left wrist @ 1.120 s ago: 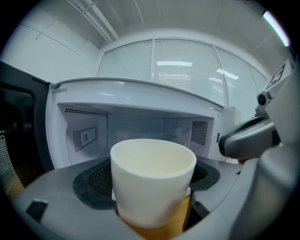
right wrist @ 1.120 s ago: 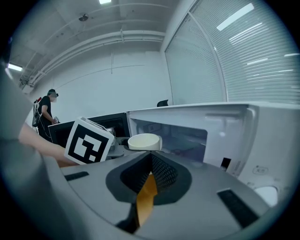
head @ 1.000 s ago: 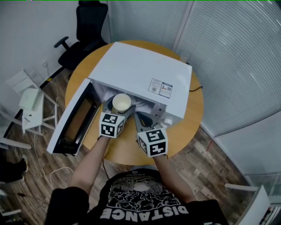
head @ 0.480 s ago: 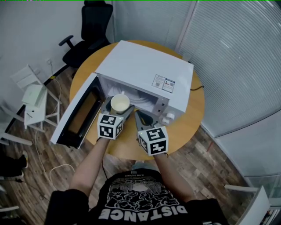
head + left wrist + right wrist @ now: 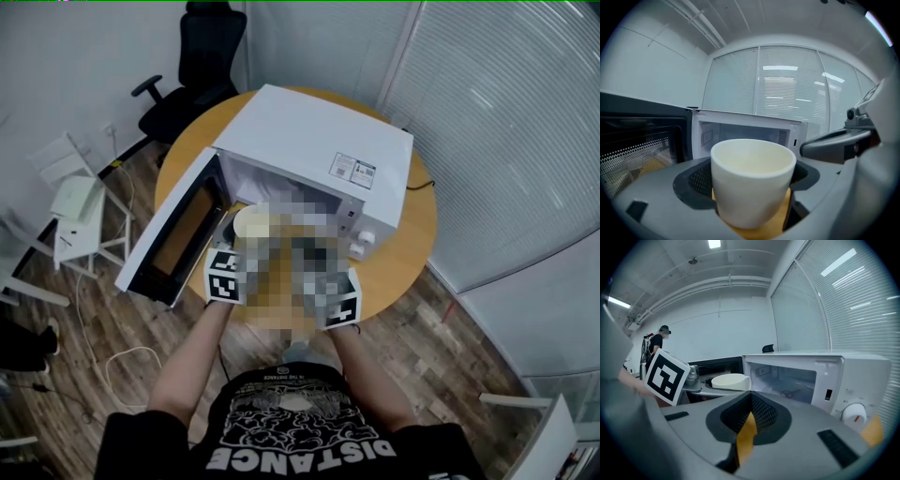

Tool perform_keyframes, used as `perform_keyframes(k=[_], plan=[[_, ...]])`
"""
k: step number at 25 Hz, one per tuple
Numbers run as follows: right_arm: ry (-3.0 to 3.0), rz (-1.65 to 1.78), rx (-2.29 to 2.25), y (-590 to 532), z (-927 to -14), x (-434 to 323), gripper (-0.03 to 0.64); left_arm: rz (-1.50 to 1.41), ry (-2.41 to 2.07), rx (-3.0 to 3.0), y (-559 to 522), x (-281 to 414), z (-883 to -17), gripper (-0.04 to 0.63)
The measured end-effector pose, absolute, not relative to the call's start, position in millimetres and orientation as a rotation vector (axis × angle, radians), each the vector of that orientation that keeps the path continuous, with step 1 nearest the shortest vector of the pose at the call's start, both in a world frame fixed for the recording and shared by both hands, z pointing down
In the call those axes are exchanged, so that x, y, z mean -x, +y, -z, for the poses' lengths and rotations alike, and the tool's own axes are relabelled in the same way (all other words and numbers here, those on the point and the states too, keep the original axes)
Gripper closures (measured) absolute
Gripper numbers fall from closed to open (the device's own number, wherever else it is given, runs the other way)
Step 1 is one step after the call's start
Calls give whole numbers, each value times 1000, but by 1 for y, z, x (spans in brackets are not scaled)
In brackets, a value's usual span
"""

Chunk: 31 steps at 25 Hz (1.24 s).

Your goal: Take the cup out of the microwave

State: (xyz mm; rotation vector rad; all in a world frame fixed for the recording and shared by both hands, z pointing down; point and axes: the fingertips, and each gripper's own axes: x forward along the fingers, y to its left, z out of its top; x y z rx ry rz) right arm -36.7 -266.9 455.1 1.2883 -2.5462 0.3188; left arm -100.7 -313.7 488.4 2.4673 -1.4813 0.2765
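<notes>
The fingers of the left gripper (image 5: 753, 206) are pinching the white cup (image 5: 753, 171) just before the open microwave (image 5: 314, 145); the right gripper (image 5: 749, 420) fingers are pressing together, empty.

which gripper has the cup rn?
The left gripper: its jaws are clamped on the white cup. The right gripper is shut with nothing between its jaws.
</notes>
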Motion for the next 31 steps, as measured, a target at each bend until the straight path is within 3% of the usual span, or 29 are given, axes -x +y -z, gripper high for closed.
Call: perform_keyframes(k=[31], plan=[[-2507,-264,-1340,-214,-459,36,601,-246,-1454,-2485,-237,113,-473,143]])
